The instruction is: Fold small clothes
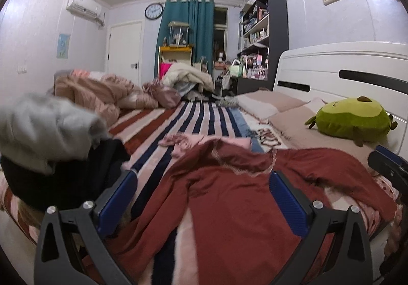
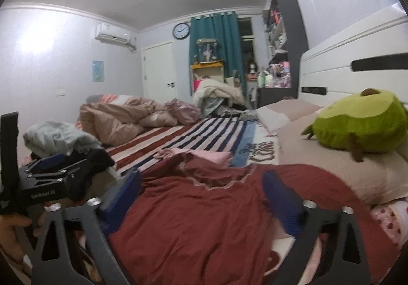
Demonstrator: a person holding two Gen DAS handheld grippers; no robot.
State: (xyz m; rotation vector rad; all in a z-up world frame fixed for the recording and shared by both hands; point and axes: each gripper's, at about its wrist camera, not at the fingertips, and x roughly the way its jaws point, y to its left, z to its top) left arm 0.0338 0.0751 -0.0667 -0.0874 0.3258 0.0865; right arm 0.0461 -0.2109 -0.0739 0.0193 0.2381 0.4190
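Note:
A dark red long-sleeved garment (image 1: 229, 198) lies spread and rumpled on the striped bed cover (image 1: 193, 116); it also shows in the right wrist view (image 2: 193, 213). A small pink garment (image 1: 188, 141) lies crumpled just beyond it, also seen in the right wrist view (image 2: 204, 156). My left gripper (image 1: 202, 178) is open and empty, hovering over the red garment's near part. My right gripper (image 2: 201, 180) is open and empty over the same garment. The left gripper also shows at the left of the right wrist view (image 2: 51, 170).
A pile of grey and black clothes (image 1: 46, 137) sits at the bed's left edge. A green plush toy (image 1: 352, 119) rests on pillows by the white headboard (image 1: 344, 68). A rumpled pink duvet (image 1: 102, 91) lies at the far side.

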